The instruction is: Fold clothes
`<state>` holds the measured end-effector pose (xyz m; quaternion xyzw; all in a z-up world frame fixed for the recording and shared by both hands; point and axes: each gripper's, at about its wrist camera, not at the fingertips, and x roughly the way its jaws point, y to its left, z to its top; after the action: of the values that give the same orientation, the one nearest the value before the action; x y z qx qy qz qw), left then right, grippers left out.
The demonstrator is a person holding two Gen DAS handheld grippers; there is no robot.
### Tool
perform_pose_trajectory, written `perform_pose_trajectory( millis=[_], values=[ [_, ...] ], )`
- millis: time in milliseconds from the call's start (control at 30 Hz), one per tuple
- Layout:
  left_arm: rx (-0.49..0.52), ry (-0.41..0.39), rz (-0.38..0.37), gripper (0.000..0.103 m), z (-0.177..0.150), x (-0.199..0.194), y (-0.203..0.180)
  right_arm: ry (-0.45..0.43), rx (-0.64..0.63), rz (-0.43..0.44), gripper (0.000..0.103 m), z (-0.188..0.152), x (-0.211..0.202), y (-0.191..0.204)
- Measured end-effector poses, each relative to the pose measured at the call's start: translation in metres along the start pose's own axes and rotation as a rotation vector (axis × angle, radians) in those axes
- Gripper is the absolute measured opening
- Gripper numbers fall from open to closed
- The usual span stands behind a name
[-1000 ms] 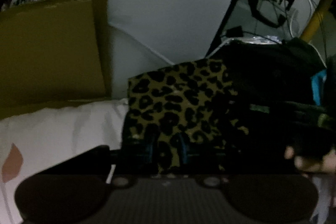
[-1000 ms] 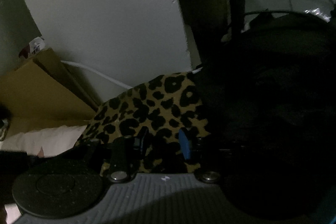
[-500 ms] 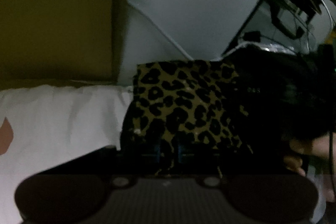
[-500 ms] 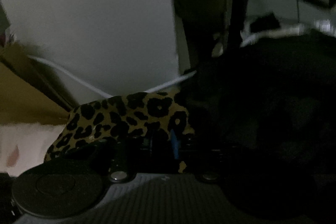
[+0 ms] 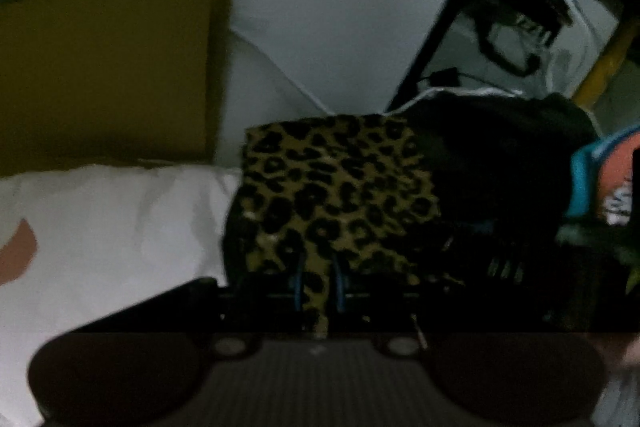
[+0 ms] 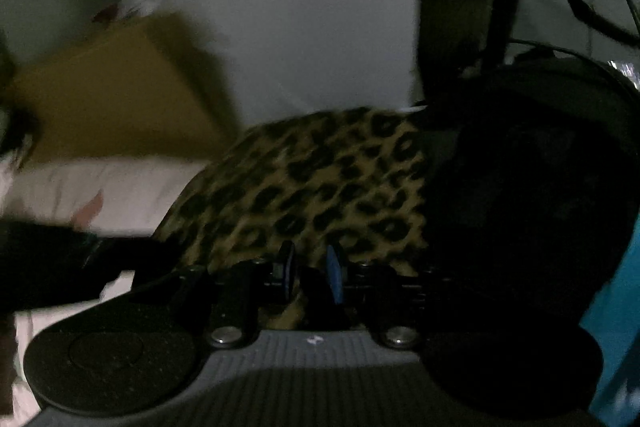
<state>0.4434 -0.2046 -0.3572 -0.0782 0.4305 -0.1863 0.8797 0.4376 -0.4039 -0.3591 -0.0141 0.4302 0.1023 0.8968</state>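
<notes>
A leopard-print garment [image 5: 332, 187] lies folded on the white bed sheet [image 5: 112, 227], beside a dark pile of clothes [image 5: 504, 167]. My left gripper [image 5: 318, 279] is shut on the near edge of the leopard-print garment, with cloth pinched between its blue pads. In the right wrist view the same garment [image 6: 320, 179] fills the middle. My right gripper [image 6: 310, 275] is shut on its near edge too, with cloth between the fingers. The scene is dim and blurred.
A brown cardboard box [image 5: 104, 75] stands at the back left against a white wall [image 5: 340, 7]. A dark desk frame with cables [image 5: 500, 27] stands at the back right. Blue and orange cloth [image 5: 600, 183] lies at the far right.
Both grippers have stayed shut on the leopard-print garment. The right wrist view has swung so more of the garment and the box show. The left view shifted slightly.
</notes>
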Motion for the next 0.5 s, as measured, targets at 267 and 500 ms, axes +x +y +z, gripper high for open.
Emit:
perform_pose_trajectory(
  millis=[267,500],
  values=[
    [0.062,0.113,0.040,0.028,-0.028,0.004,0.003,0.075,-0.014,-0.041,0.026,-0.058,-0.015,0.005],
    [0.135,0.187,0.090,0.033,-0.043,-0.005,0.028,0.103,0.041,-0.054,0.026,-0.093,-0.030,-0.005]
  ],
)
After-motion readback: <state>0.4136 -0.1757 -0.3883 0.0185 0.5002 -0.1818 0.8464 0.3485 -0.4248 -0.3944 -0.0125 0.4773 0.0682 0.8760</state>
